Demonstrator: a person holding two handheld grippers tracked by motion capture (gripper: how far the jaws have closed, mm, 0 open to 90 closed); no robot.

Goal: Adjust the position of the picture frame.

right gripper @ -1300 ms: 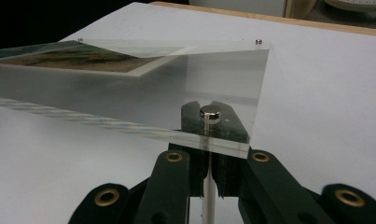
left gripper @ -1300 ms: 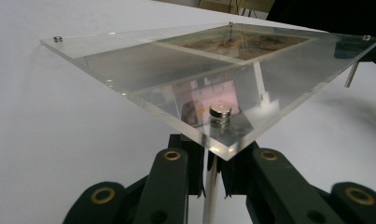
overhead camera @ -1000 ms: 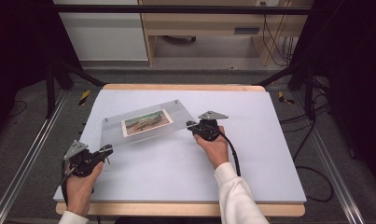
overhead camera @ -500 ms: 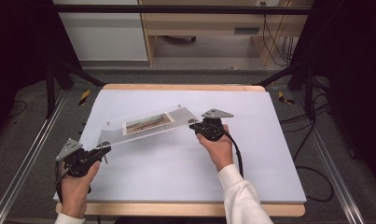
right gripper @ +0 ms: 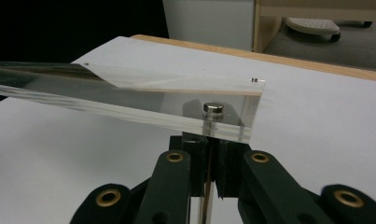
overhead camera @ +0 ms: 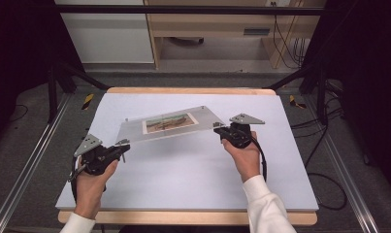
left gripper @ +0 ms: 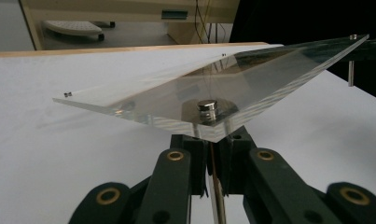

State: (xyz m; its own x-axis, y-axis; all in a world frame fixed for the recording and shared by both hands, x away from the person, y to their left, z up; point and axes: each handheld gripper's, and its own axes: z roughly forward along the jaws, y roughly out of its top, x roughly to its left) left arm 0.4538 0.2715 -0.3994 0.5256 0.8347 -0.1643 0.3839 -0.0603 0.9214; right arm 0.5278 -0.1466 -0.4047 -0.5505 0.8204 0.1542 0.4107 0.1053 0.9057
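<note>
A clear acrylic picture frame (overhead camera: 166, 124) with a landscape photo in its middle hangs above the white table (overhead camera: 193, 174), carried between both grippers. My left gripper (overhead camera: 121, 144) is shut on the thin metal post under the frame's near-left corner; the left gripper view shows its round metal cap (left gripper: 207, 106) above my left gripper (left gripper: 212, 154). My right gripper (overhead camera: 217, 127) is shut on the post at the right corner. In the right gripper view that corner's cap (right gripper: 213, 110) sits in the acrylic sheet (right gripper: 129, 100) over my right gripper (right gripper: 209, 149).
The table has a wooden edge (overhead camera: 183, 91) at the back and metal rails (overhead camera: 18, 184) along its sides. Yellow-black clamps (overhead camera: 88, 100) lie beside the far corners. Cables (overhead camera: 324, 145) trail on the floor at the right. A desk (overhead camera: 217, 29) stands behind.
The frame has come up off the table and now shows flatter, nearly edge-on. The left hand shifted toward the near left, then inward. Both grippers kept their hold.
</note>
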